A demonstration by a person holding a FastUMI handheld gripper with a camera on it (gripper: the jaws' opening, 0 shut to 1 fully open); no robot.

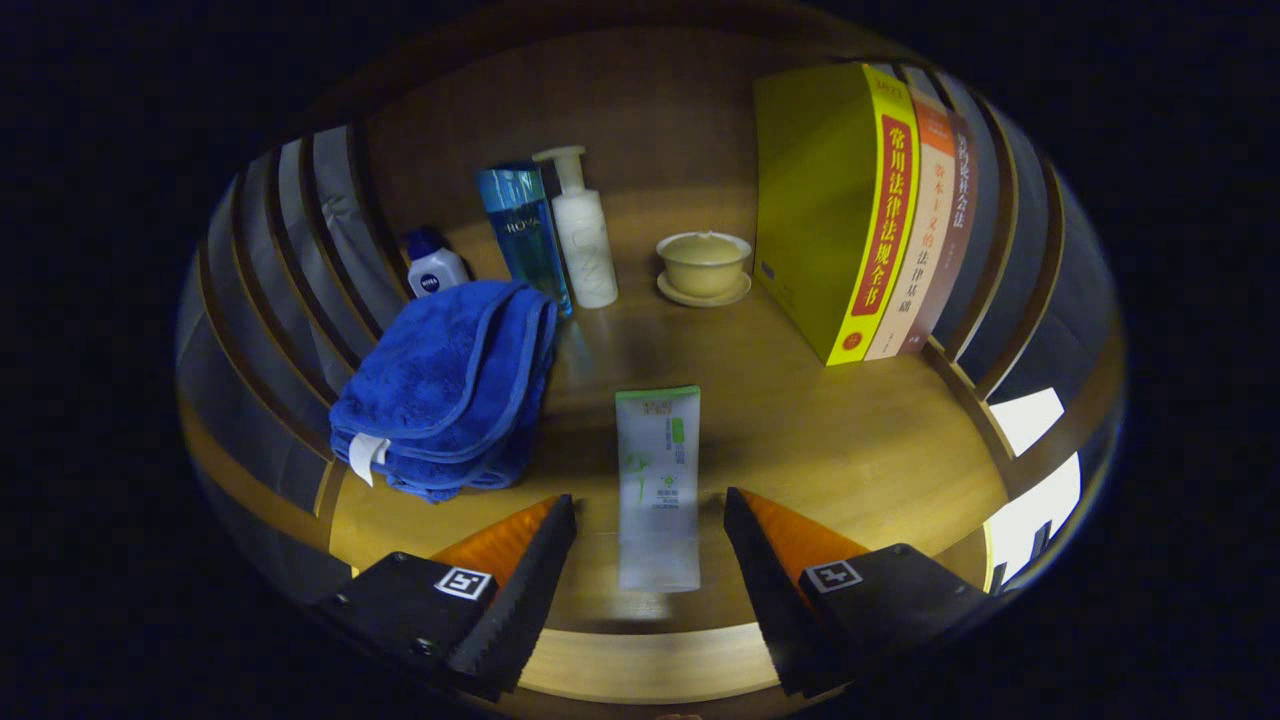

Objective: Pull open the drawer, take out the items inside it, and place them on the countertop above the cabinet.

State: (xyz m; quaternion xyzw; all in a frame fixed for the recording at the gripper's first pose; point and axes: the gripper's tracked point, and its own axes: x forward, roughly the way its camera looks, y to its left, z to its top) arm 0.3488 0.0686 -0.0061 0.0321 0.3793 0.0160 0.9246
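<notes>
tube set down on the counter

the hand-held gripper [650, 545] is spread open, its fingers either side of the white tube [657, 480] but not touching it. the tube is seen lying on the wooden counter [860, 450], right of the blue towel [450, 385] and nearer than the bottles. a straight, level withdrawal is advised so the tube is not nudged or rolled.

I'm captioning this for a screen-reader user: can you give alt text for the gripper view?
The gripper is open, its fingers either side of a white tube standing on a wooden countertop. Beyond sit a folded blue towel, bottles, a lidded cup on a saucer and upright books.
</notes>
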